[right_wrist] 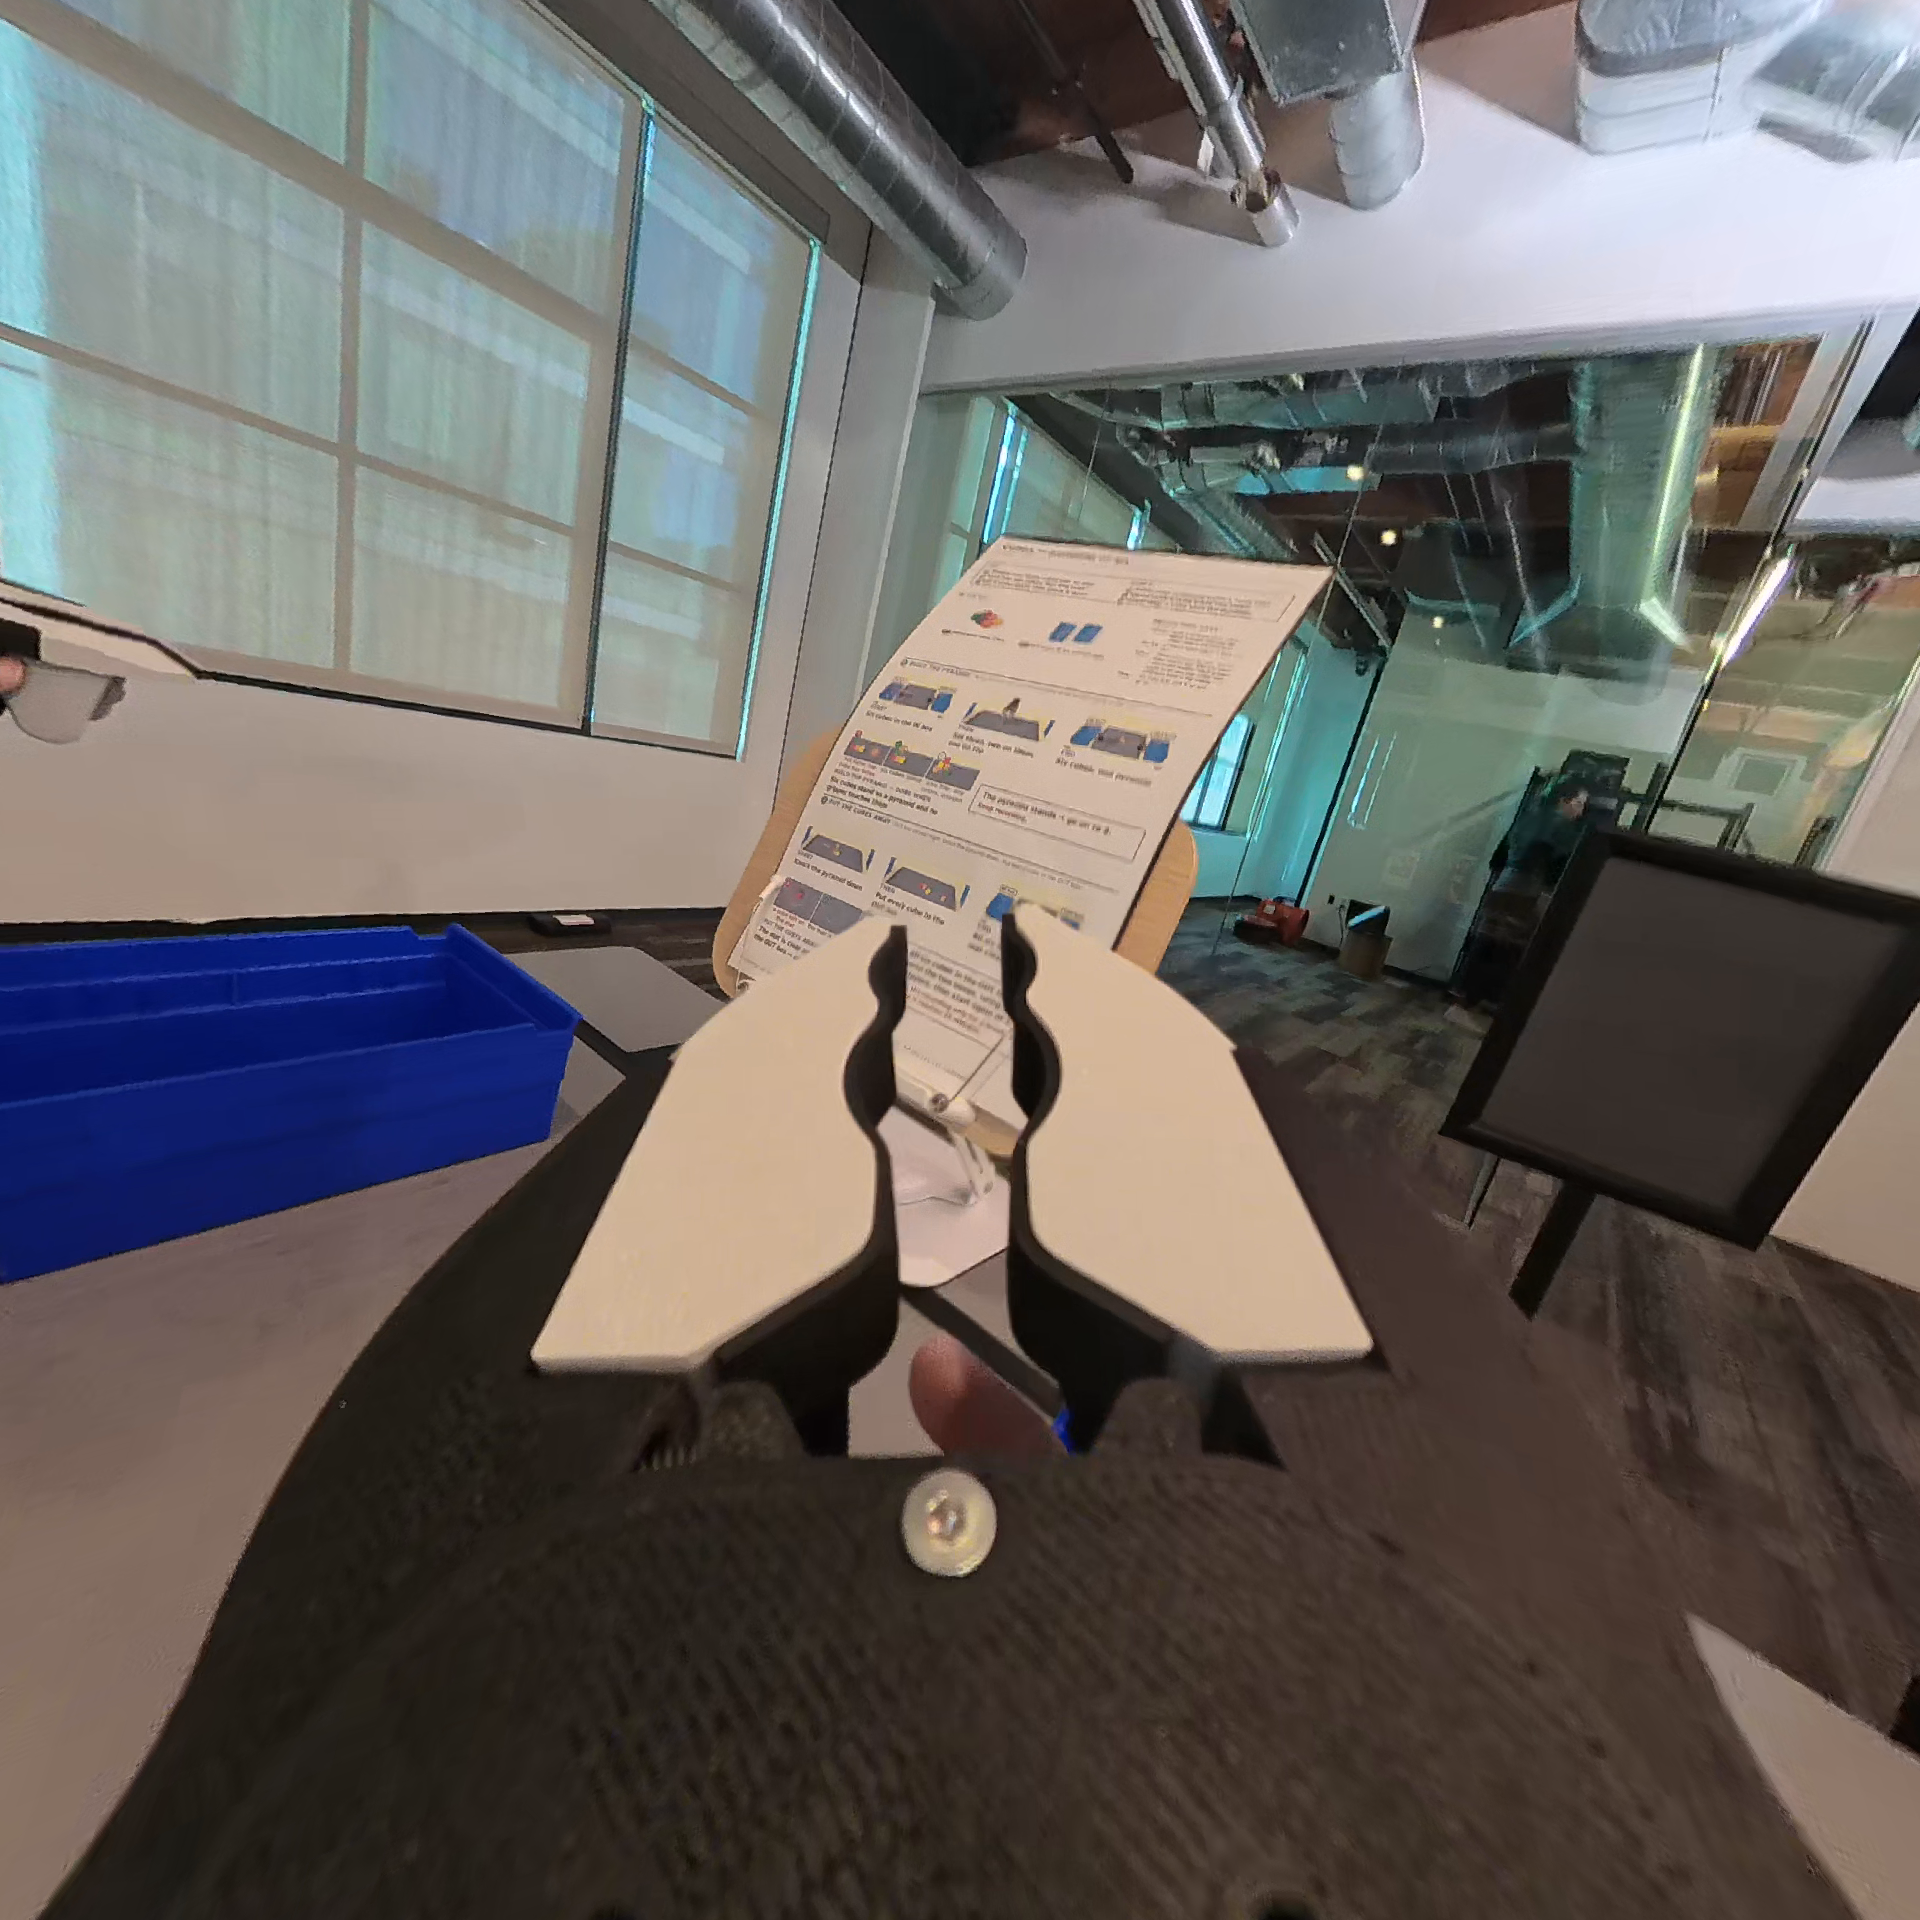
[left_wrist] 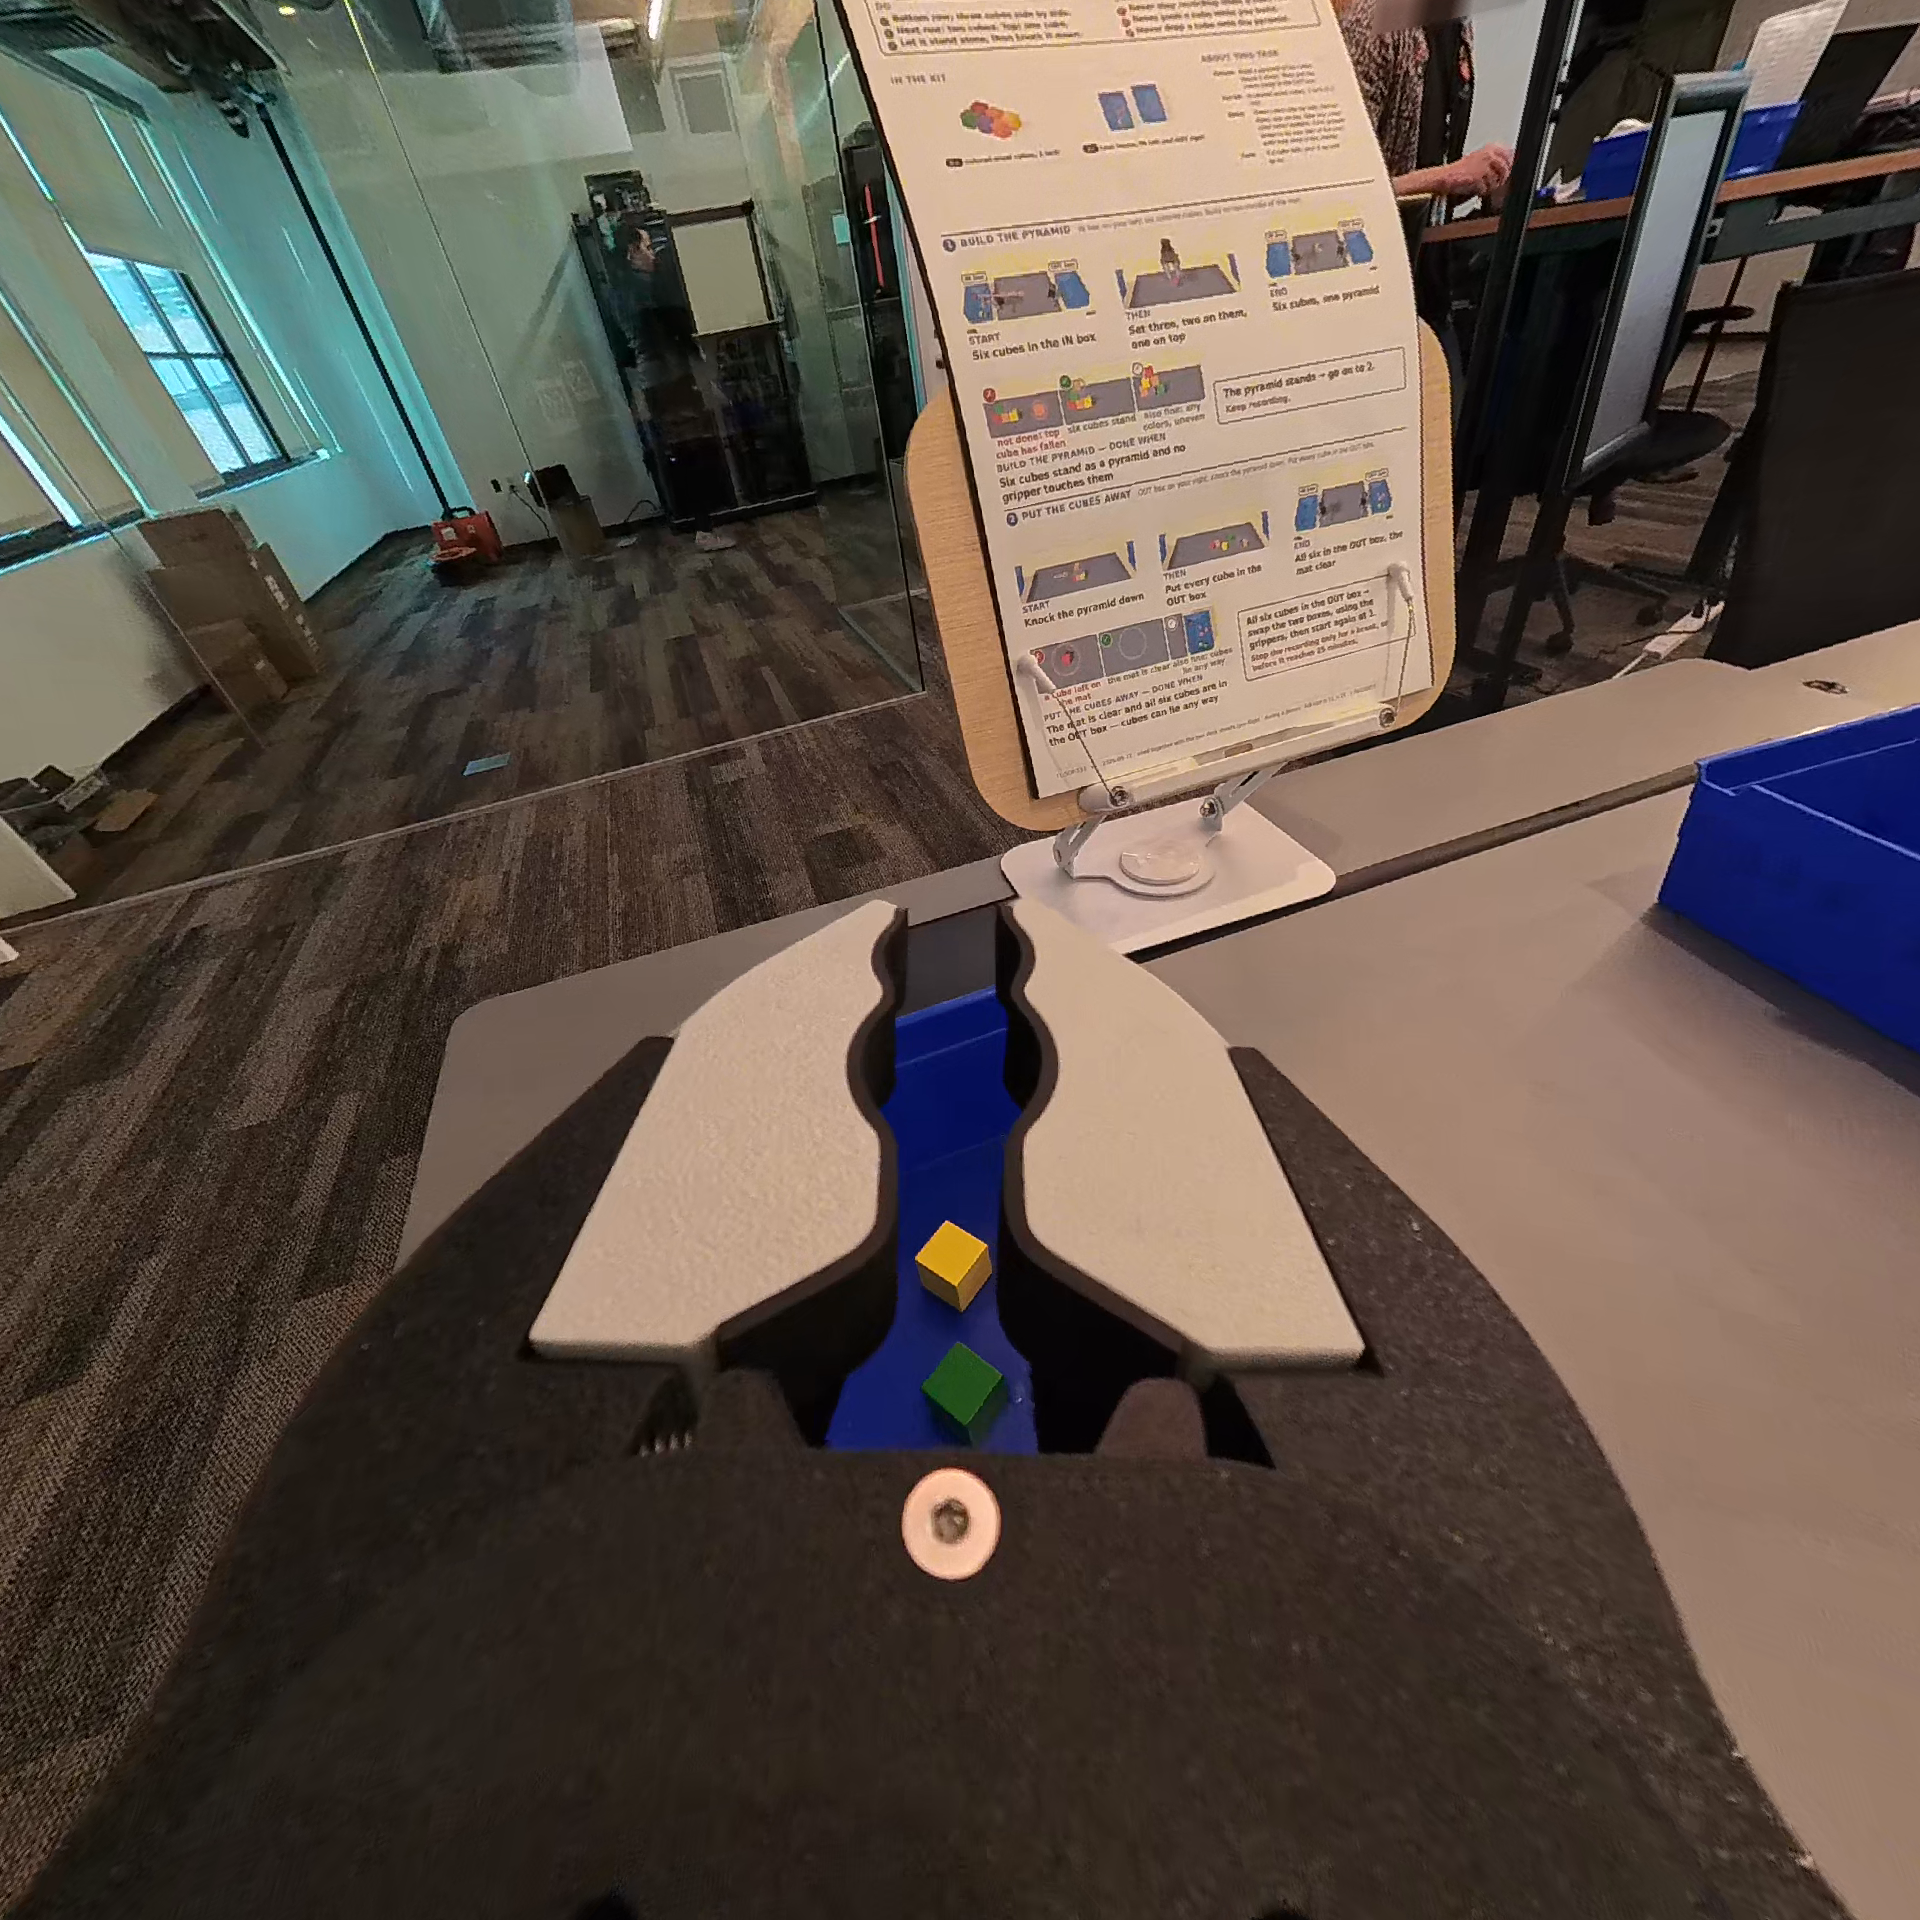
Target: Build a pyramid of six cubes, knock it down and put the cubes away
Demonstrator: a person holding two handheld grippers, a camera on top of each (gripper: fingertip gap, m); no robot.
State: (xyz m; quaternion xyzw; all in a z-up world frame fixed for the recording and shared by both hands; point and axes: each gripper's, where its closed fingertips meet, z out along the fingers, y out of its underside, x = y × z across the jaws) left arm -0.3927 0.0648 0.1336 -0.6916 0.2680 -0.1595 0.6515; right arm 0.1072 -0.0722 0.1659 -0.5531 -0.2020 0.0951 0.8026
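In the left wrist view my left gripper (left_wrist: 949,920) hangs over a blue bin (left_wrist: 951,1049). Its fingers (left_wrist: 748,1143) stand a narrow gap apart with nothing between them. Through the gap I see a yellow cube (left_wrist: 953,1262) and a green cube (left_wrist: 964,1390) lying on the bin's floor. The rest of that bin is hidden by the gripper. My right gripper (right_wrist: 949,925) is tilted upward and points at the instruction sheet (right_wrist: 1039,769). Its fingers also stand a narrow gap apart and hold nothing. No cubes show in the right wrist view.
A second blue bin (left_wrist: 1808,862) stands on the grey table (left_wrist: 1455,1091) to the right; one blue bin also shows in the right wrist view (right_wrist: 260,1060). The sheet's stand (left_wrist: 1164,873) is at the table's far edge. A dark monitor (right_wrist: 1704,1039) is on the right. A fingertip (right_wrist: 966,1397) shows under the right gripper. Across from one pair of fingers to the other is roughly 50 cm.
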